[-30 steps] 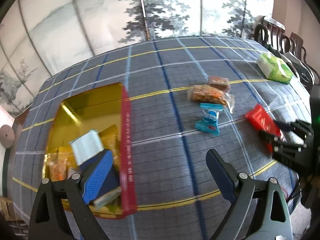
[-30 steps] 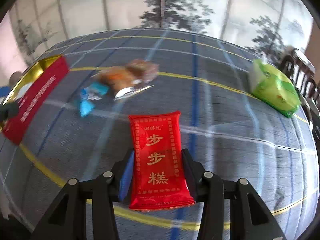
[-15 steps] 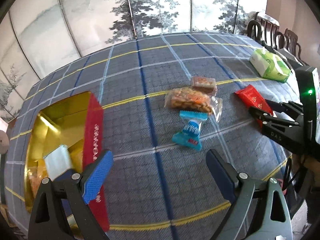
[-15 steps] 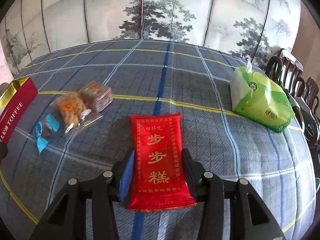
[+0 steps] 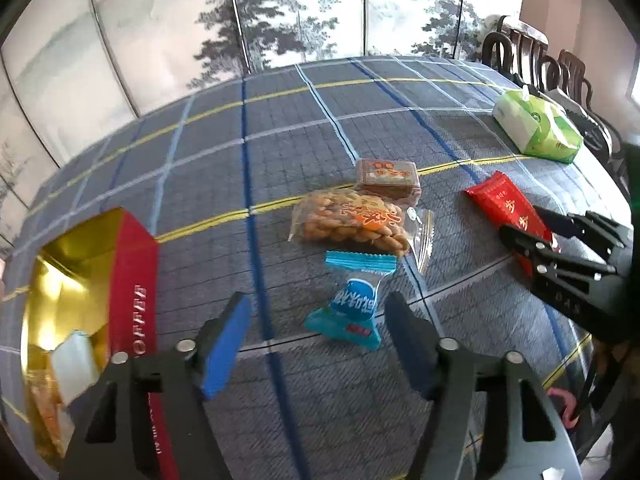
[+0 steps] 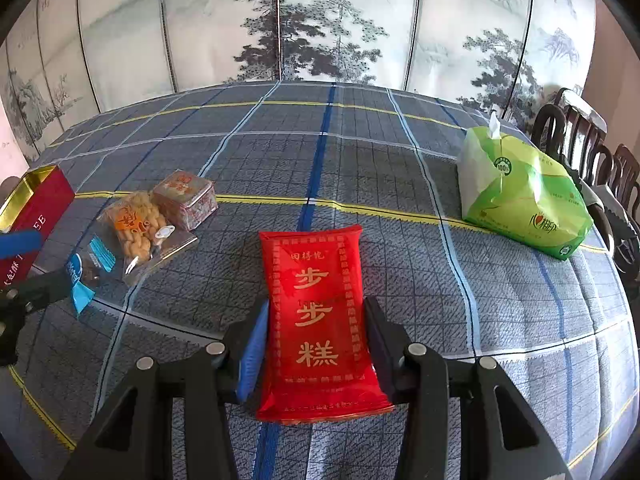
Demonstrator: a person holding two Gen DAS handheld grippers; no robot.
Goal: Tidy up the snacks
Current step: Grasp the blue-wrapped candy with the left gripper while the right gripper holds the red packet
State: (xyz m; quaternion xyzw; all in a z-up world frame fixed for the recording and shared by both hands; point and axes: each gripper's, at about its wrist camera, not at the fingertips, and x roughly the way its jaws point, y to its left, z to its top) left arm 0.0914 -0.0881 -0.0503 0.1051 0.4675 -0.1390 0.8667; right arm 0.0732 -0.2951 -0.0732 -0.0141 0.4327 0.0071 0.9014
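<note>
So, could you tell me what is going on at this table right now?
A person is sorting snacks with two handheld grippers. The right gripper is shut on a red snack packet. The left gripper is open over a blue candy wrapper; its jaws have just been closing, but the pads are not yet on it. A bag of fried twists and a brown cake packet lie on the plaid tablecloth. The red toffee tin stands open at the left, with some snacks in it.

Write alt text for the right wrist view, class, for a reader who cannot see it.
The right gripper is closed on a red snack packet on a checked tablecloth. To the left lie three smaller snacks beside a red tin; a green tissue pack sits at the right.
</note>
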